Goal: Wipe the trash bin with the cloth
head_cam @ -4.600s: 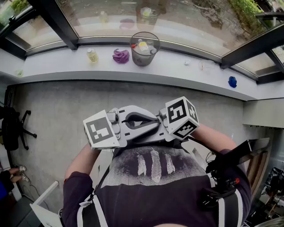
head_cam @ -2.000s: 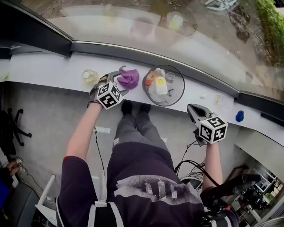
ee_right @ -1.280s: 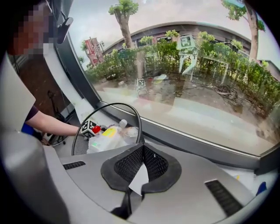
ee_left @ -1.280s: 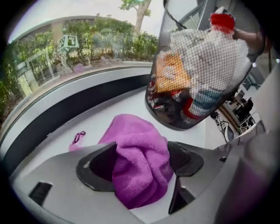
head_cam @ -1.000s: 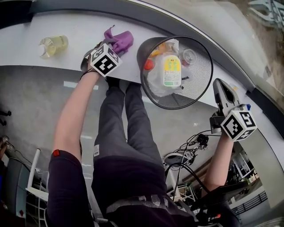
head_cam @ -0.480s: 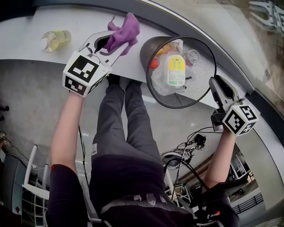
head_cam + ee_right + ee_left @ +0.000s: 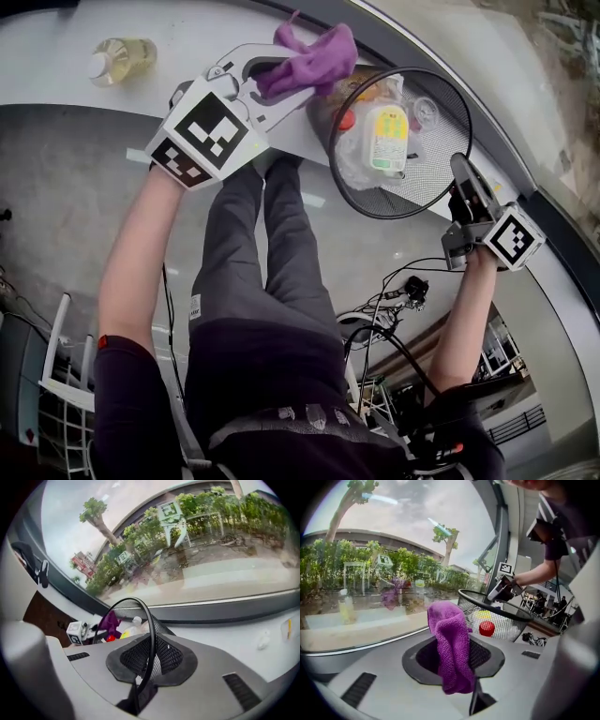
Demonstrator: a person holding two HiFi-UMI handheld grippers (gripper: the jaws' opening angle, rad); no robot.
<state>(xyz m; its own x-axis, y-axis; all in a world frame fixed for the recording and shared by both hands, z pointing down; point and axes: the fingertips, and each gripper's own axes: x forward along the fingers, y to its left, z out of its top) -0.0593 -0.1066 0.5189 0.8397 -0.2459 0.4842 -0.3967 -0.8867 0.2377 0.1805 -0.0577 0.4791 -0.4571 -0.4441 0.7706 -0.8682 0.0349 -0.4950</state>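
Observation:
My left gripper (image 7: 286, 80) is shut on a purple cloth (image 7: 314, 61) and holds it in the air above the white ledge, just left of the bin; its jaws have just been closing on the cloth. In the left gripper view the cloth (image 7: 450, 648) hangs bunched between the pads. The black wire-mesh trash bin (image 7: 422, 187) stands on the ledge with a yellow-labelled bottle (image 7: 387, 136) and plastic rubbish inside. My right gripper (image 7: 459, 173) is at the bin's right side. Its jaws have just been closing, and the bin's rim (image 7: 150, 634) runs between them, pinched.
A bottle of yellow liquid (image 7: 117, 56) lies on the white ledge (image 7: 56, 75) at the far left. Window glass runs close behind the ledge. Below the ledge are the person's legs, cables (image 7: 394, 309) and a white frame (image 7: 56, 366) on the floor.
My left gripper has lifted the cloth off the ledge and carried it up and right toward the bin's rim. My right gripper stayed at the bin's right side and rolled a little.

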